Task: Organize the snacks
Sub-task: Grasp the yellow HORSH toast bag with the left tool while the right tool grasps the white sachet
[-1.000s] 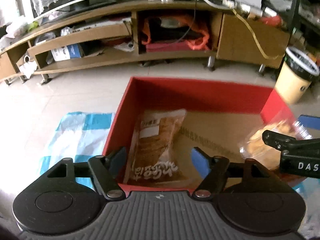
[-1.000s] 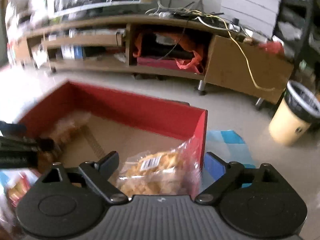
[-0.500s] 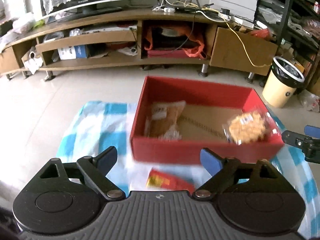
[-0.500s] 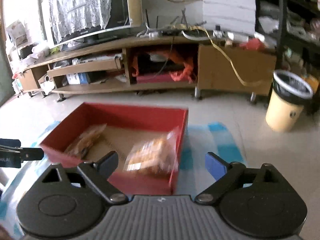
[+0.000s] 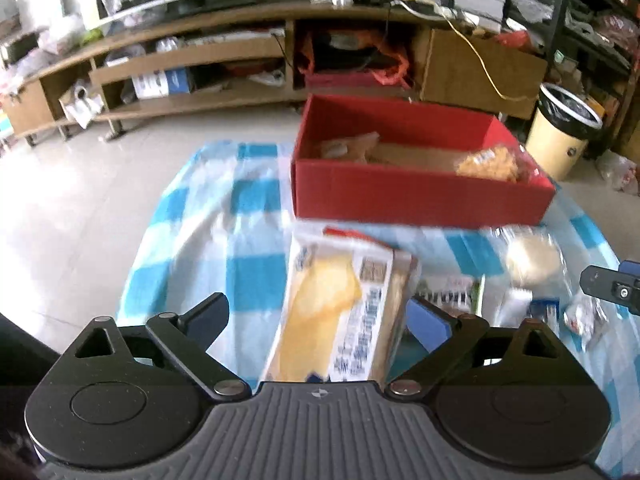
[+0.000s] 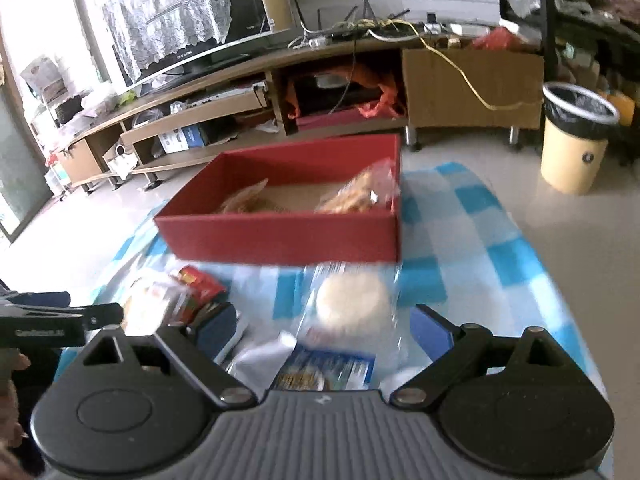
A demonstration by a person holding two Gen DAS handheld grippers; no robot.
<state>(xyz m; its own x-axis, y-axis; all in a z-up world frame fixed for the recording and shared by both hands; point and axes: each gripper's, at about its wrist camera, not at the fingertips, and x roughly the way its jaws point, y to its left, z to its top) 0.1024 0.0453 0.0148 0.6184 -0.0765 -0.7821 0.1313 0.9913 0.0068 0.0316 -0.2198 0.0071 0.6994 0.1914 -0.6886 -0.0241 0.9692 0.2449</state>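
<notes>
Your left gripper (image 5: pixel 316 316) has just spread its fingers, now wide and empty, around a glossy yellow snack pack (image 5: pixel 340 316). Your right gripper (image 6: pixel 324 328) gapes over a crinkly clear bag (image 6: pixel 352 300), probably round cakes. Slick film could slip. The red cardboard box (image 6: pixel 288 236), near the table's far edge, holds two bags.

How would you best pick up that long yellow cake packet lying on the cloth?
Grip the cake packet across its narrow width, mid-length, coming down from above. It lies flat and lengthwise between the left gripper's open jaws, so its long sides face them.
</notes>
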